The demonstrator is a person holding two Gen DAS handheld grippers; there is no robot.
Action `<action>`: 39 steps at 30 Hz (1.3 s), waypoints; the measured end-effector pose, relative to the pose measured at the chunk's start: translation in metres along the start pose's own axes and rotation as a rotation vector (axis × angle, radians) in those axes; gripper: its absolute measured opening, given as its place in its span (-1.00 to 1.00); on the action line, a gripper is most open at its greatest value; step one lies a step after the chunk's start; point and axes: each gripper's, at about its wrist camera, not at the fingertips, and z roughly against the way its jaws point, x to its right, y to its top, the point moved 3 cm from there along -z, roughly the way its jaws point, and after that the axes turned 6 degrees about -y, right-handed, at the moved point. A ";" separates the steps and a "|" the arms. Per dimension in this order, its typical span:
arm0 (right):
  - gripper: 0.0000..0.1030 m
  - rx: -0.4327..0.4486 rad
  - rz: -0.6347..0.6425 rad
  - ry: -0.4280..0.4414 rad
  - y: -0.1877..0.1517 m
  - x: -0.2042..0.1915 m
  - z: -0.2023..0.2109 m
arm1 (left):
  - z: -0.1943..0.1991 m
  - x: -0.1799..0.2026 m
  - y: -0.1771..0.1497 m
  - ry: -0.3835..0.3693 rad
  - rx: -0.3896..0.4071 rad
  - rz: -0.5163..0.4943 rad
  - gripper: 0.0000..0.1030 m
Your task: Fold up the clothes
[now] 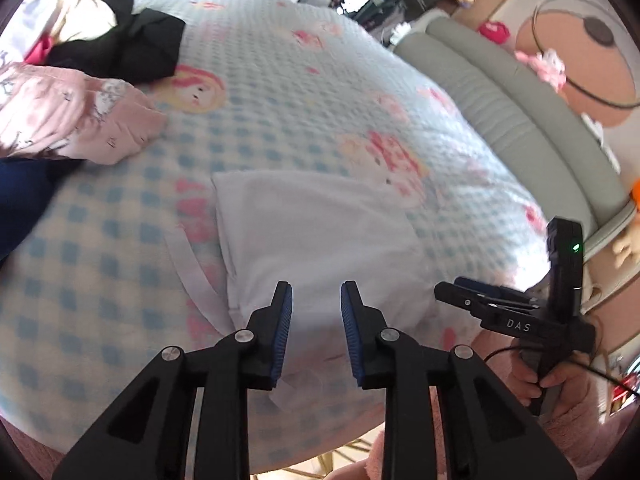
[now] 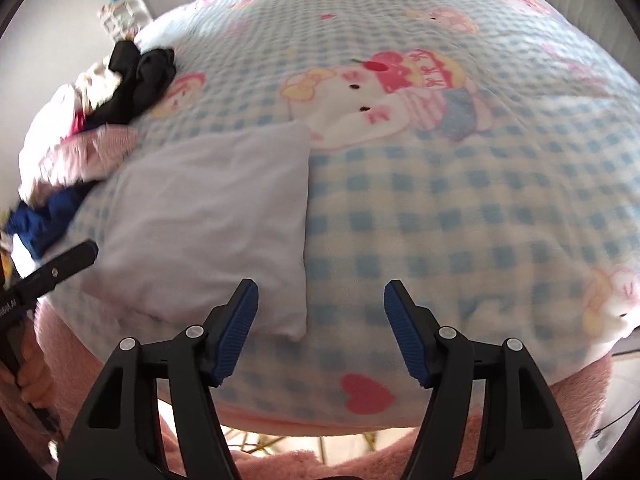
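Currently the white garment lies folded into a rough rectangle on the blanket, near the front edge of the bed. Its surface is smooth overall, with soft creases running across the middle in the right wrist view. The right edge there is straight and crisp; the near right corner comes to a blunt point. In the left wrist view a narrow white strap trails out from the left side of the fold and lies flat on the blanket, and a small tab of fabric shows below the near edge, between the fingers.

Left gripper: jaws parted by a narrow gap, holding nothing, poised above the garment's near edge. Whether the pads touch the cloth cannot be told.

Right gripper: jaws wide apart, empty, over bare blanket just right of the garment's right edge. In the left wrist view it appears at the right, held by a hand in a pink fleecy sleeve.

The blanket is blue-and-white check with pink cartoon figures. A pile of unfolded clothes, black, pink, cream and dark blue, sits at the far left of the bed, apart from the garment. Both views are somewhat blurred.
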 end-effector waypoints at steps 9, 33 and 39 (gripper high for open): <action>0.29 -0.041 -0.043 -0.111 -0.021 0.031 -0.001 | 0.002 -0.038 -0.013 0.018 -0.015 0.126 -0.26; 0.29 -0.017 0.043 0.070 -0.010 0.027 0.016 | 0.005 -0.036 -0.002 -0.032 0.015 0.137 0.13; 0.30 0.038 -0.002 0.253 0.036 0.011 0.014 | -0.015 -0.042 0.011 -0.072 -0.036 0.139 0.14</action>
